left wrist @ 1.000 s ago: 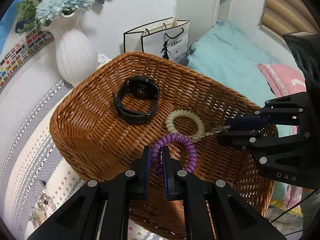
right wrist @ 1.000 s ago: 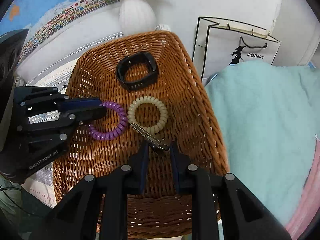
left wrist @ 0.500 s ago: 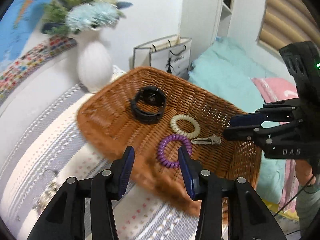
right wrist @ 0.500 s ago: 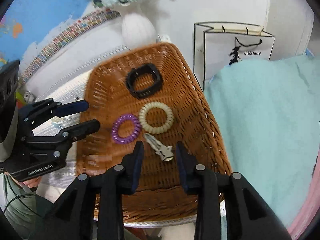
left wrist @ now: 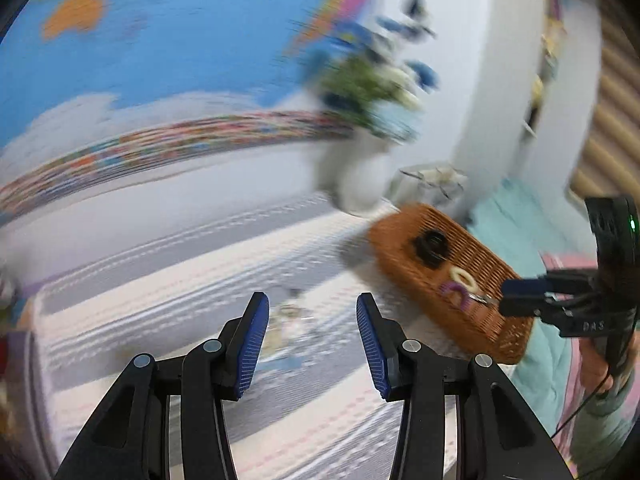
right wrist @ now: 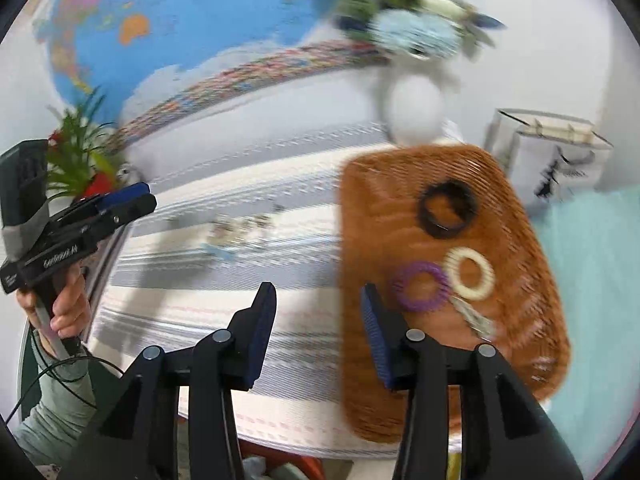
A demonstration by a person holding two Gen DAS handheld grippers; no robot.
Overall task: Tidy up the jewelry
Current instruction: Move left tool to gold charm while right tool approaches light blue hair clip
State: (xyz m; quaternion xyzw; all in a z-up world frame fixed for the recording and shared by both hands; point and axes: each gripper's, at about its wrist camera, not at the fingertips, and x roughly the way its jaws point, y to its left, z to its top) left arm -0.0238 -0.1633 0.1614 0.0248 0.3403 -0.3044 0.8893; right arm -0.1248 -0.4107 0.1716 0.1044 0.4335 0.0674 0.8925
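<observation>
A brown wicker basket point(right wrist: 376, 208) point(left wrist: 404, 268) sits at the table's right end. In it lie a black watch point(right wrist: 447, 210), a purple coil bracelet point(right wrist: 420, 286), a cream coil bracelet point(right wrist: 469, 274) and a silver clip point(right wrist: 476, 320). A blurred pile of jewelry point(right wrist: 236, 226) point(left wrist: 290, 320) lies on the striped cloth left of the basket. My left gripper point(left wrist: 308, 336) is open and empty, above the cloth near that pile. My right gripper point(right wrist: 318, 328) is open and empty, above the basket's left edge.
A white vase with flowers point(right wrist: 412, 112) stands behind the basket. A white paper bag point(right wrist: 556, 152) is at the back right. A potted plant point(right wrist: 80, 164) stands at the far left. A world map covers the wall. A teal bed lies right of the table.
Both grippers have pulled back and swung left from the basket, opening wider. The purple bracelet and the clip stay in the basket. Both views are blurred by motion.
</observation>
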